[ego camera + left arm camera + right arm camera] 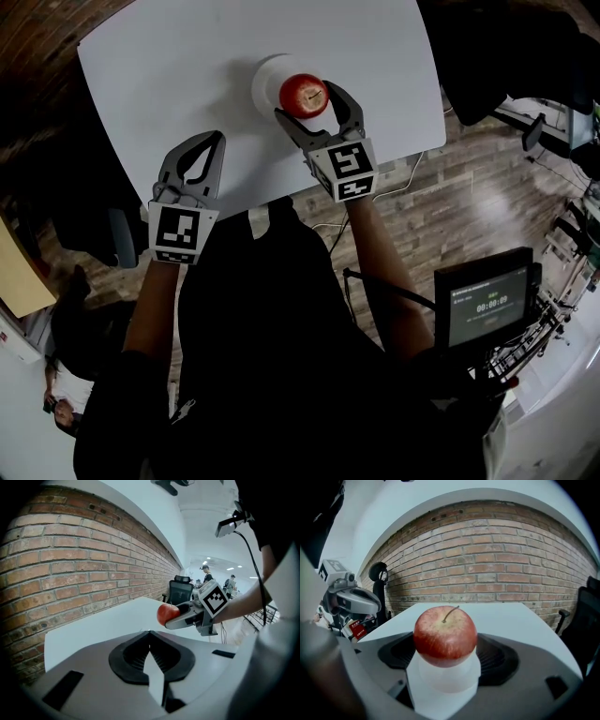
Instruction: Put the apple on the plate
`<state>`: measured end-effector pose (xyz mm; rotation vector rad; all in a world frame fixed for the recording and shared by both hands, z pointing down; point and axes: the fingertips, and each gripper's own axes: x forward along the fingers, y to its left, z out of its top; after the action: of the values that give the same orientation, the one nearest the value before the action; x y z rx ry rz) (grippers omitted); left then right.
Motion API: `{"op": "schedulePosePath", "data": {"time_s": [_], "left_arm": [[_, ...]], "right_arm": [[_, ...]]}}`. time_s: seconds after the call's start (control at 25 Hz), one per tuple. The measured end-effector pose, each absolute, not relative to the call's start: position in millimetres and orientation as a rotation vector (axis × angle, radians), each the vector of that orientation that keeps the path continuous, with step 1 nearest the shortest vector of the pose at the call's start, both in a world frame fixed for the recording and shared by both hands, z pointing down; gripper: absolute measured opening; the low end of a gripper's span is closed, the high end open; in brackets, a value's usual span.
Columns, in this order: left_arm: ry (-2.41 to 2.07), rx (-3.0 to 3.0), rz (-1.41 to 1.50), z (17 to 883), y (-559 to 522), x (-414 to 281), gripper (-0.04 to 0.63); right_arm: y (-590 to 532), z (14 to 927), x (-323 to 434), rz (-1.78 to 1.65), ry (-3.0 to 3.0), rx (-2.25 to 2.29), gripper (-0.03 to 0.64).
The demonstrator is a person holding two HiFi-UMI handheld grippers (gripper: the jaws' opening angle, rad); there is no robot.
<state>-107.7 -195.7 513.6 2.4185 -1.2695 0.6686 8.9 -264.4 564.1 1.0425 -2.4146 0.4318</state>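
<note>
A red apple (pixel 303 95) with a stem sits between the jaws of my right gripper (pixel 307 99), which is shut on it. Just beyond and below the apple lies a small white plate (pixel 266 81) on the white table (pixel 169 66). In the right gripper view the apple (pixel 445 634) hangs over the plate (pixel 446 679), which it partly hides. My left gripper (pixel 211 142) rests over the table's near edge, shut and empty, to the left of the apple. From the left gripper view, the apple (pixel 167 613) shows in the right gripper (pixel 174 616).
The table's near edge runs just behind both grippers. A brick wall (pixel 497 569) stands past the far side. A black office chair (pixel 180 591) is at one end. A small screen on a stand (pixel 483 302) is on the wooden floor at the lower right.
</note>
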Motion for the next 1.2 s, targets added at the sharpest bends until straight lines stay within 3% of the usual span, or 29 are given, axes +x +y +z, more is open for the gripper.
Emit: {"op": "schedulePosePath", "data": {"time_s": [1.2], "left_arm": [[-1.287,2.366,0.701,496.4,-177.2,-130.2,0.008]], "right_arm": [[-262.9,598.9,-12.2,0.331,-2.307,1.04,0.396]]}}
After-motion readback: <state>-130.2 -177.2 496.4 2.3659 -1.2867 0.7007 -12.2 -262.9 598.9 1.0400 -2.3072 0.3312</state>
